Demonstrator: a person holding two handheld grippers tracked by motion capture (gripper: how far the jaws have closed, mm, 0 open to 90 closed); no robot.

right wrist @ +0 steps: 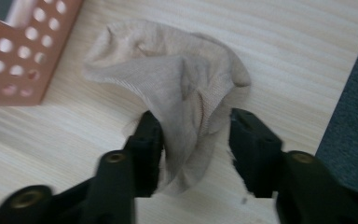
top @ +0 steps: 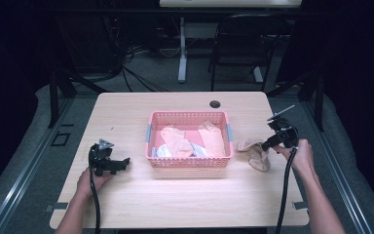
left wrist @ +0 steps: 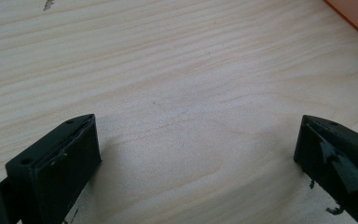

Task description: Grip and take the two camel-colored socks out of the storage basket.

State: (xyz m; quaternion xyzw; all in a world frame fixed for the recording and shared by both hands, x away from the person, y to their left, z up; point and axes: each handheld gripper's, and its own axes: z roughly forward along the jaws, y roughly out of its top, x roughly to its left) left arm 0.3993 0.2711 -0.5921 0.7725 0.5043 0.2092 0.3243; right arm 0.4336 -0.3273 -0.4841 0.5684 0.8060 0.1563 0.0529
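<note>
Fingers (right wrist: 254, 149) of right gripper (right wrist: 196, 140) apart | beige sock (right wrist: 182, 79) between | left gripper (left wrist: 196, 149) open

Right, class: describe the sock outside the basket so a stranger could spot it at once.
Start at the pink basket in the middle of the wooden table. Just off its right side a beige sock lies crumpled on the bare wood, between the right claw's jaws. The other socks all lie inside the basket.

Bare table (top: 185, 195) lies open in front of and left of the basket (top: 190, 163); a sock (top: 256, 153) crowds its right side.
</note>
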